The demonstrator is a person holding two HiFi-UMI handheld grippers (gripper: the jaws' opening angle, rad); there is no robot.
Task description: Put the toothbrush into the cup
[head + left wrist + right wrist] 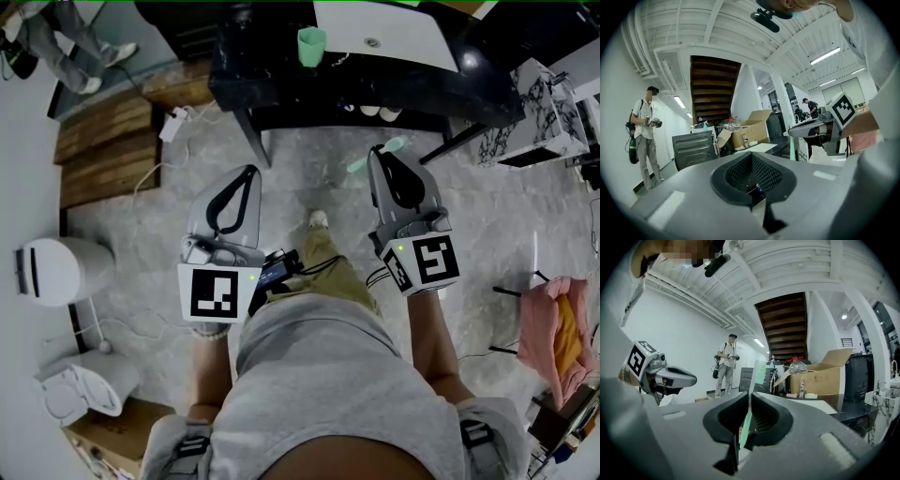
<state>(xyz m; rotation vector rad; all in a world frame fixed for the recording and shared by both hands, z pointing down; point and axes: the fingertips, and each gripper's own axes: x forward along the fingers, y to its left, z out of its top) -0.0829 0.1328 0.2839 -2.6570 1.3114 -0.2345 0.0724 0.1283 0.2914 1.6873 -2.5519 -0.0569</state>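
A mint green toothbrush [377,156] sticks out across the tip of my right gripper [380,155], which is shut on it. In the right gripper view the toothbrush [754,380] stands upright between the closed jaws, bristle head on top. A green cup [311,46] stands on the dark table [281,89] ahead, well beyond both grippers. My left gripper [249,173] is held level with the right one, to its left, jaws together and holding nothing. In the left gripper view the left gripper [751,153] shows only its own closed jaws.
A white board [384,33] lies on the dark table behind the cup. A white bin [58,270] and another white container [80,389] stand at the left. A pink cloth [553,328] hangs at the right. A person [725,363] stands far off, near a cardboard box [827,373].
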